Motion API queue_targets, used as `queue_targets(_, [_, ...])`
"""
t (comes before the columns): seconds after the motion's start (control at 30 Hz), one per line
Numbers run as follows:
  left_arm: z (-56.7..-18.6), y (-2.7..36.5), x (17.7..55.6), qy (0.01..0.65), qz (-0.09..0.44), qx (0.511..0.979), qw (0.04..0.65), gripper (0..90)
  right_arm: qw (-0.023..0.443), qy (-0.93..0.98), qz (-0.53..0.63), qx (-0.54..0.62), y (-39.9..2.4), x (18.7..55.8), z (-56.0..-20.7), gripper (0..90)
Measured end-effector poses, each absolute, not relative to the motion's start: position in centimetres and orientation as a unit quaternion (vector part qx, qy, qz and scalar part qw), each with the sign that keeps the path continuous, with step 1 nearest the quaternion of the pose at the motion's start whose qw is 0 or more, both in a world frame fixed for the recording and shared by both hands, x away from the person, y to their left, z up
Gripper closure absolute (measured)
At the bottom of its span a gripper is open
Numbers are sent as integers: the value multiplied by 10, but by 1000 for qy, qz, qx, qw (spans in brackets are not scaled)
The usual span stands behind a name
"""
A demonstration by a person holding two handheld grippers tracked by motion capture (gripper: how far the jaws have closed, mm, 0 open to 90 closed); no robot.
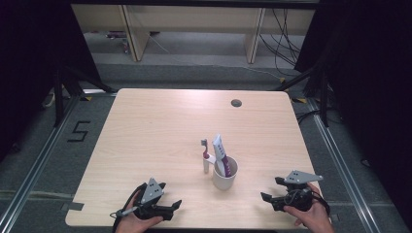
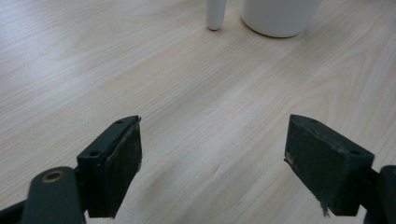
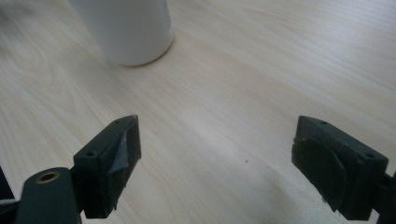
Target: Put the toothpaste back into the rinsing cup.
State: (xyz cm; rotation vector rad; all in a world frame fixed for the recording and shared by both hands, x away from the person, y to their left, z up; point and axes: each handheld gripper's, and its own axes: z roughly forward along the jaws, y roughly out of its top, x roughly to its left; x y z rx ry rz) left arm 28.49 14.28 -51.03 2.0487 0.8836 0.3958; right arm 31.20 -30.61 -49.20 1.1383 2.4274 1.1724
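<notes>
White cup [image 1: 225,174] holds a purple toothpaste tube [image 1: 220,150]; left gripper [image 1: 171,208] and right gripper [image 1: 270,189] gape wide.

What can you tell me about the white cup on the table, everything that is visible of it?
The white cup is a plain round cup without a visible handle; its smooth surface looks like ceramic or plastic. It stands upright on the light wooden table, in the near half, between the two grippers but apart from both. A tube of toothpaste, white and purple, leans inside it and rises above the rim. A toothbrush stands upright just left of it; I cannot tell if they touch.
</notes>
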Motion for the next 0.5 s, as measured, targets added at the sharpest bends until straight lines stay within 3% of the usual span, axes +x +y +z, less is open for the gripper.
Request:
queue_targets(0.33, [-511,141,285,356,157,817,425,185,115,836,377,381,-307,303,-494,163])
queue_targets(0.5, [-512,141,285,351,155,821,423,185,90,842,378,374,-311,301,-494,163])
